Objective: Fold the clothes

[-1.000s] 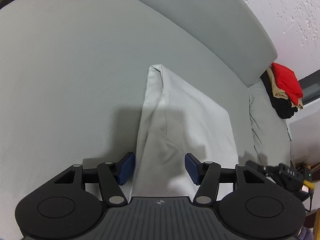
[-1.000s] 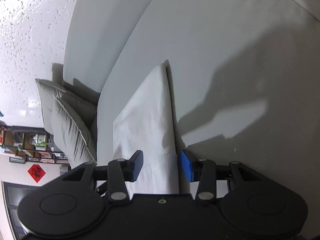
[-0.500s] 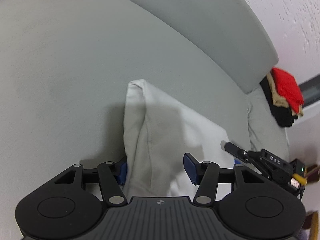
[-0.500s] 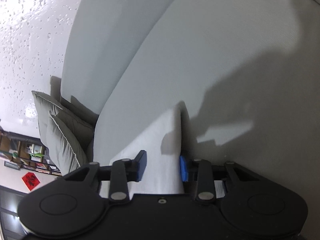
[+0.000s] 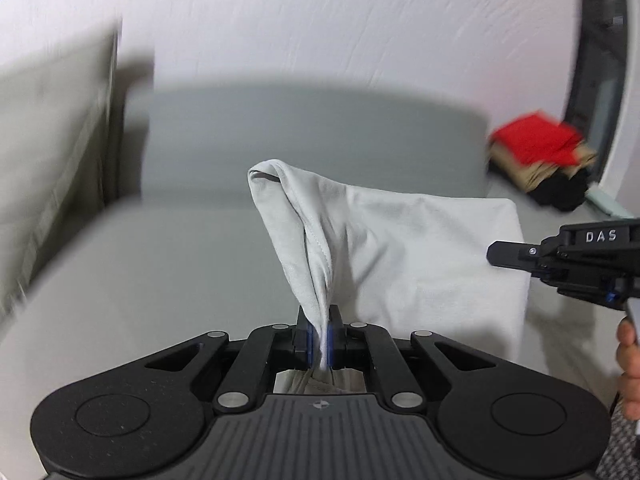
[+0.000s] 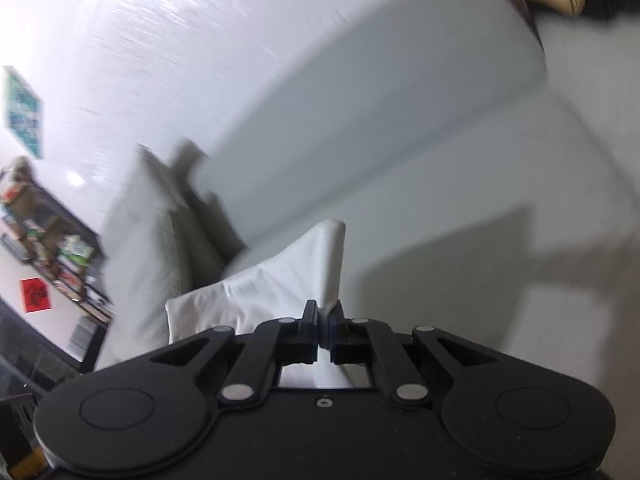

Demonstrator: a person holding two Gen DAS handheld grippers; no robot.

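A folded white garment (image 5: pixel 400 248) is held up off the grey sofa seat (image 5: pixel 160 264). My left gripper (image 5: pixel 319 342) is shut on one end of it, the cloth pinched between the blue pads. My right gripper (image 6: pixel 324 334) is shut on the other end of the white garment (image 6: pixel 288 280). The right gripper also shows in the left wrist view (image 5: pixel 560 260) at the right edge, held by a hand. The garment hangs between the two grippers, above the seat.
A stack of folded clothes, red on top of tan and black (image 5: pixel 544 160), sits at the sofa's right end. The grey backrest (image 5: pixel 304 136) runs behind. Pale cushions (image 6: pixel 148 216) lean at the left end. A bookshelf (image 6: pixel 48 240) stands beyond.
Both grippers have closed on the garment's ends and lifted it off the seat. Both cameras have swung up, so the views now face the backrest and wall.
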